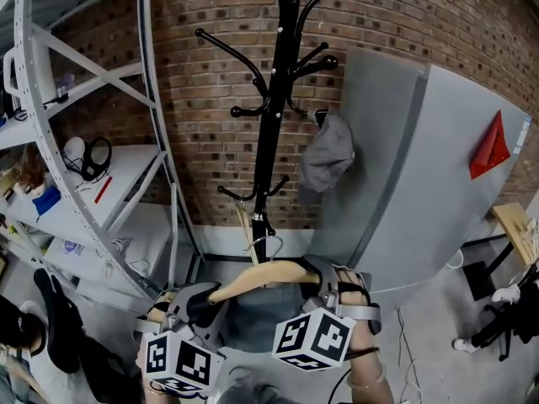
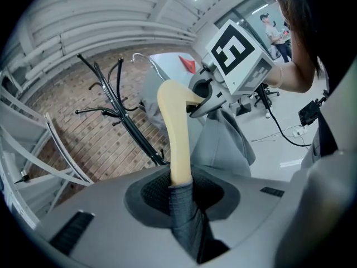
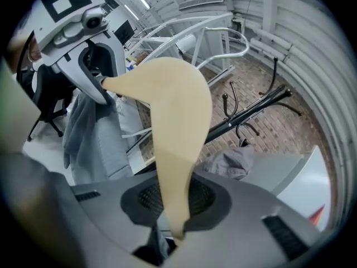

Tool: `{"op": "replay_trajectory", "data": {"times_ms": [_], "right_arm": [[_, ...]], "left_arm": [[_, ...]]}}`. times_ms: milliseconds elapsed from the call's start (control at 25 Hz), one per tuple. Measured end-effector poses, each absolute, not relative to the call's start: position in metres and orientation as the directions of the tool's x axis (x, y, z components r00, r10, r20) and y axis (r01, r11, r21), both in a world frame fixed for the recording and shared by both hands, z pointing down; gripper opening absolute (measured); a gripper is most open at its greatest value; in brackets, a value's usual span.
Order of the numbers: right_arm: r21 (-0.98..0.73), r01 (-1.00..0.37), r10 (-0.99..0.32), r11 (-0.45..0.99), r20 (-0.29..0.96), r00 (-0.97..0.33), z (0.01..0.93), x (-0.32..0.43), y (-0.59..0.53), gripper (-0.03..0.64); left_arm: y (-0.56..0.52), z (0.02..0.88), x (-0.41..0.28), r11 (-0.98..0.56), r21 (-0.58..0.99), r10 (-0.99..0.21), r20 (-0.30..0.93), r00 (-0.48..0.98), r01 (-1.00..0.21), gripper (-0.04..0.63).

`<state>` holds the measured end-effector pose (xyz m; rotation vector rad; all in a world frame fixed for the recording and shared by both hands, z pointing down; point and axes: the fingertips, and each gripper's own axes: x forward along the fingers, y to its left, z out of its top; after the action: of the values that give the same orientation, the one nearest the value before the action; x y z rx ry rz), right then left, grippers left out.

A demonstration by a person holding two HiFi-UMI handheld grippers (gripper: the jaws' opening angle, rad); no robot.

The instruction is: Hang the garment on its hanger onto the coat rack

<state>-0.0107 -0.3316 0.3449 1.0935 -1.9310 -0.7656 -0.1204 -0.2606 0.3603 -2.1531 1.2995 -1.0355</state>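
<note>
A black coat rack (image 1: 274,99) stands against the brick wall. Below it, a pale wooden hanger (image 1: 261,274) with a metal hook (image 1: 266,244) is held level between both grippers, and a grey garment (image 1: 253,318) hangs from it. My left gripper (image 1: 198,305) is shut on the hanger's left end (image 2: 177,138), with grey garment cloth (image 2: 187,216) caught in the jaws. My right gripper (image 1: 324,280) is shut on the hanger's right end (image 3: 178,127). The hook sits just in front of the rack's pole, low down, clear of the pegs.
A grey cap (image 1: 328,154) hangs on a peg at the rack's right. White metal shelving (image 1: 93,167) with small items fills the left. A tall grey panel (image 1: 429,167) leans at the right. Cables lie on the floor at right (image 1: 404,326).
</note>
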Motion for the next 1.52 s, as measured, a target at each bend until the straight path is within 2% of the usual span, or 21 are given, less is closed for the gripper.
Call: {"op": "replay_trajectory", "data": {"times_ms": [920, 1200, 1520], "right_arm": [[0.798, -0.472, -0.913, 0.375, 0.23, -0.336, 0.258, -0.087, -0.479, 0.058], [0.798, -0.478, -0.92, 0.366, 0.234, -0.315, 0.244, -0.094, -0.516, 0.058], [0.785, -0.477, -0.914, 0.396, 0.29, -0.282, 0.27, -0.094, -0.549, 0.058]], "left_arm": [[-0.423, 0.271, -0.198, -0.399, -0.778, -0.908, 0.262, 0.327, -0.486, 0.091], [-0.462, 0.258, -0.208, -0.419, -0.774, -0.897, 0.27, 0.35, -0.475, 0.091], [-0.498, 0.285, -0.209, -0.483, -0.736, -0.869, 0.337, 0.362, -0.474, 0.09]]}}
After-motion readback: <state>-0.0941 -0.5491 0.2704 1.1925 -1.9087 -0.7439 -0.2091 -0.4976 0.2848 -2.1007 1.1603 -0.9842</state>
